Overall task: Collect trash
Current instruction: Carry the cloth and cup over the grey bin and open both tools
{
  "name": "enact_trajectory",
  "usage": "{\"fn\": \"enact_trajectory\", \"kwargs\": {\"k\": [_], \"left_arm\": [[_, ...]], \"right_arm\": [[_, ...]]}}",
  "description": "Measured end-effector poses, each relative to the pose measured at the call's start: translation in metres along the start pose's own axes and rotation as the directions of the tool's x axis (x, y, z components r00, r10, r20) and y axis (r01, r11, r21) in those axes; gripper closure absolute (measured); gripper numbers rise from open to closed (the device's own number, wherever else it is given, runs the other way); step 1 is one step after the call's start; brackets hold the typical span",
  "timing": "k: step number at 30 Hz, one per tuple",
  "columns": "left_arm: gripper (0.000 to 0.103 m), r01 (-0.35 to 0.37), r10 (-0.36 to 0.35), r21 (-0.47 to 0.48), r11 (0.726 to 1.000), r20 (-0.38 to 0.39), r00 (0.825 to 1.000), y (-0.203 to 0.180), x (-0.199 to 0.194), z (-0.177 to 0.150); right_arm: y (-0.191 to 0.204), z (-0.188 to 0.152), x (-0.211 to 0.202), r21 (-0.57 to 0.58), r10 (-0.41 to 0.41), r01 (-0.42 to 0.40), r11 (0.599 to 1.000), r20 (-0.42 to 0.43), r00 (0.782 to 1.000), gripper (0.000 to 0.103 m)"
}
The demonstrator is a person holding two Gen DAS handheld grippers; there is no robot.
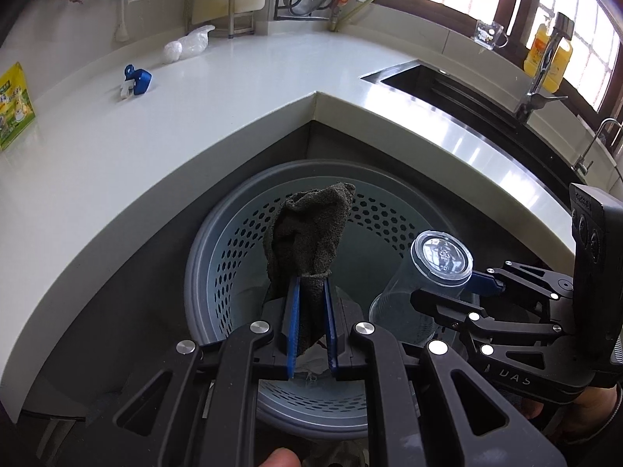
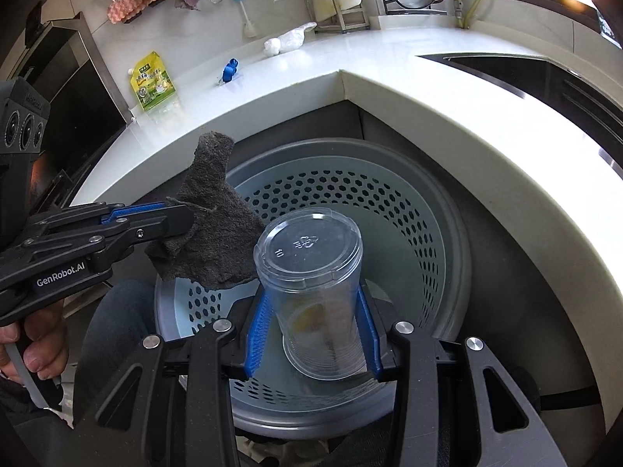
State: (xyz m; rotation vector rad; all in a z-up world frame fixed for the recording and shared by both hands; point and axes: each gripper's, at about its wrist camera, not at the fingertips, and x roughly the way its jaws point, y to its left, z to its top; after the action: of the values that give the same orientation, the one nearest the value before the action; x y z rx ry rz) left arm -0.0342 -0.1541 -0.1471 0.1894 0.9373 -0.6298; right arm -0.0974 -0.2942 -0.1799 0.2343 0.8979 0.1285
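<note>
A dark grey rag (image 1: 309, 241) stands up between the blue pads of my left gripper (image 1: 310, 288), which is shut on it above the mouth of the grey perforated waste bin (image 1: 233, 249). The same rag (image 2: 218, 241) and left gripper (image 2: 171, 216) show at the left of the right wrist view. My right gripper (image 2: 313, 295) is shut on a clear plastic cup (image 2: 311, 272) with a lid, its blue pads pressing on both sides, over the bin (image 2: 409, 233). In the left wrist view the cup (image 1: 440, 260) and right gripper (image 1: 459, 292) hang at the right of the bin.
The bin stands in the inner corner of a white L-shaped counter (image 1: 194, 124). On the counter lie a blue clip (image 1: 136, 81), a white plastic bag (image 1: 190, 43) and a yellow-green pouch (image 2: 152, 81). A steel sink (image 1: 447, 89) with a tap is at the right.
</note>
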Motion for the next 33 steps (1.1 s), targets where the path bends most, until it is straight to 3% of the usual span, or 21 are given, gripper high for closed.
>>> {"fn": "enact_trajectory", "kwargs": {"k": [14, 21, 22, 24, 29, 31, 33], "left_arm": [[0.091, -0.009, 0.008, -0.008, 1.0, -0.078, 0.997, 0.011, 0.033, -0.014], [0.084, 0.003, -0.005, -0.02, 1.0, -0.093, 0.996, 0.013, 0.039, -0.012], [0.082, -0.001, -0.001, -0.019, 1.0, -0.092, 0.996, 0.013, 0.039, -0.012], [0.052, -0.004, 0.002, -0.024, 1.0, -0.085, 0.996, 0.013, 0.037, -0.012], [0.031, -0.019, 0.017, -0.028, 0.999, -0.051, 0.999, 0.014, 0.028, -0.011], [0.028, -0.019, 0.017, -0.033, 0.999, -0.041, 0.999, 0.014, 0.023, -0.011], [0.017, -0.018, 0.017, -0.039, 0.999, -0.023, 1.0, 0.017, 0.014, -0.011]], "right_arm": [[-0.001, -0.005, 0.016, -0.007, -0.02, 0.019, 1.0, -0.057, 0.998, 0.063], [0.002, -0.003, 0.019, -0.023, -0.043, 0.042, 0.999, -0.071, 0.997, 0.056], [0.002, -0.003, 0.018, -0.02, -0.048, 0.047, 0.999, -0.069, 0.996, 0.053], [0.003, -0.004, 0.017, -0.021, -0.047, 0.046, 0.999, -0.066, 0.997, 0.052], [0.003, -0.004, 0.011, -0.014, -0.051, 0.05, 0.999, -0.045, 0.998, 0.043], [0.003, -0.004, 0.006, -0.009, -0.045, 0.045, 0.999, -0.026, 0.999, 0.036], [0.004, -0.002, -0.001, -0.015, -0.05, 0.049, 0.999, -0.006, 0.999, 0.03]]}}
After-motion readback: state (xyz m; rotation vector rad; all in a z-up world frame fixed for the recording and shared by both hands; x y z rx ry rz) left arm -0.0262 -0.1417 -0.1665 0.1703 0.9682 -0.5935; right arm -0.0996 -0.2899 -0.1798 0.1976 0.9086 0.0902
